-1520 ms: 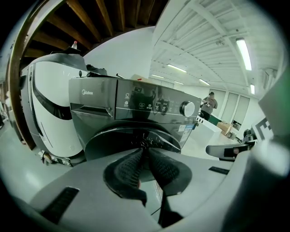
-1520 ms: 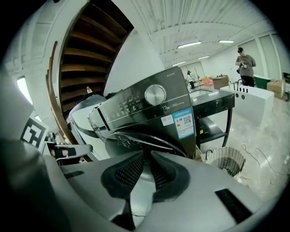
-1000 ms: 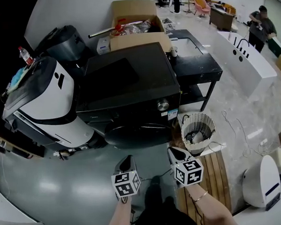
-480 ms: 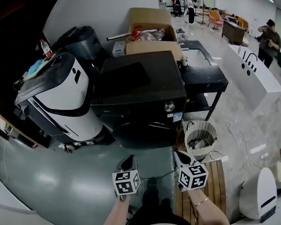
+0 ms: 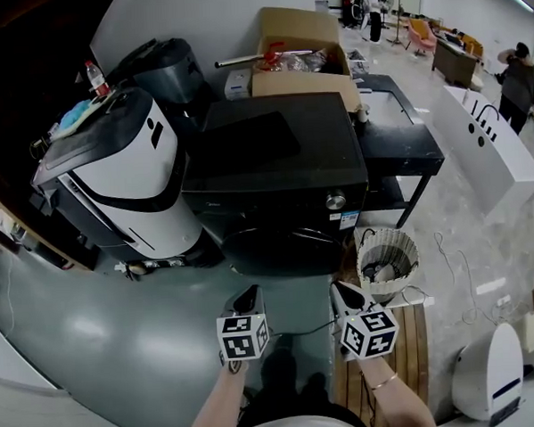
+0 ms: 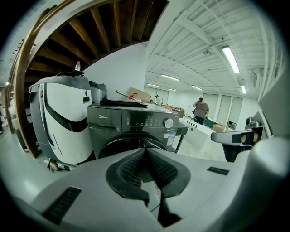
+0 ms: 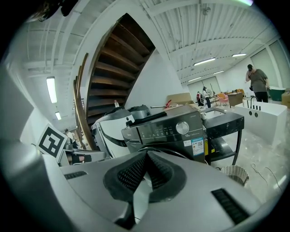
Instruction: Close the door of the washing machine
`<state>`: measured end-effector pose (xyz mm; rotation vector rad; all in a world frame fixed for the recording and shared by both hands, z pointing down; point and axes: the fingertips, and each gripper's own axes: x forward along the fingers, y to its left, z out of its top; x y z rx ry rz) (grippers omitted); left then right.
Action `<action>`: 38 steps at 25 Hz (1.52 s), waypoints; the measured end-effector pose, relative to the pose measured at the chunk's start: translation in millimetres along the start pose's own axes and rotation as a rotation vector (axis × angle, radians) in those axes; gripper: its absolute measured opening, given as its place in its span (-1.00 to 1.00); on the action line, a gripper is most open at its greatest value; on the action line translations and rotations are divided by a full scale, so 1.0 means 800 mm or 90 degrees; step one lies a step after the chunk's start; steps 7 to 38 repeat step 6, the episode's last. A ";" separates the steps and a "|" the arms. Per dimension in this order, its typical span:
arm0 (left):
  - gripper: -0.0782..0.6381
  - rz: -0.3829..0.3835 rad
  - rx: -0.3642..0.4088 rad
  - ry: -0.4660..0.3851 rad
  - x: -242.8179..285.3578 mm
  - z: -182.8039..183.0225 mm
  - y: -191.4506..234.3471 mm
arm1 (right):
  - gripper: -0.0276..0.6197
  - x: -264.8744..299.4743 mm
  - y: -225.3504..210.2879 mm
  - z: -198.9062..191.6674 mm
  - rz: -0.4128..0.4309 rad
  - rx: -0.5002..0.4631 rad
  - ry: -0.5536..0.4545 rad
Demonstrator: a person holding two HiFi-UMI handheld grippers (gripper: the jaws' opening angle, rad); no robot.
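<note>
The floor (image 5: 95, 338) bears a washing machine (image 5: 278, 176) and basket (image 5: 387, 257).

1. The black front-loading washing machine (image 5: 273, 154) shows its round dark door (image 5: 273, 245) steeply from above in the head view; whether it is fully latched cannot be told.
2. In each gripper view, the door's lower part lies behind the grey left gripper (image 6: 146, 154) or the grey right gripper (image 7: 146, 156).
3. The print on the machine's blue-and-white label (image 5: 352, 218) is too small to read.
4. The white rounded appliance (image 5: 490, 379) is cut off by the head view's lower right edge.
5. The contents of the brown cardboard box (image 5: 299, 50) are too small to tell.
</note>
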<state>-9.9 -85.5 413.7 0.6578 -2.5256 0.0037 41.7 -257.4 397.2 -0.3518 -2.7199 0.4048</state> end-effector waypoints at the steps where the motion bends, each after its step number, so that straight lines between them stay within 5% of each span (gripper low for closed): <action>1: -0.70 0.000 0.001 0.002 0.006 0.003 0.008 | -0.90 0.010 0.004 0.000 0.003 -0.001 0.004; 6: -0.70 -0.004 0.009 0.011 0.046 0.020 0.059 | -0.90 0.073 0.020 -0.001 0.004 0.005 0.017; 38: -0.70 -0.004 0.009 0.011 0.046 0.020 0.059 | -0.90 0.073 0.020 -0.001 0.004 0.005 0.017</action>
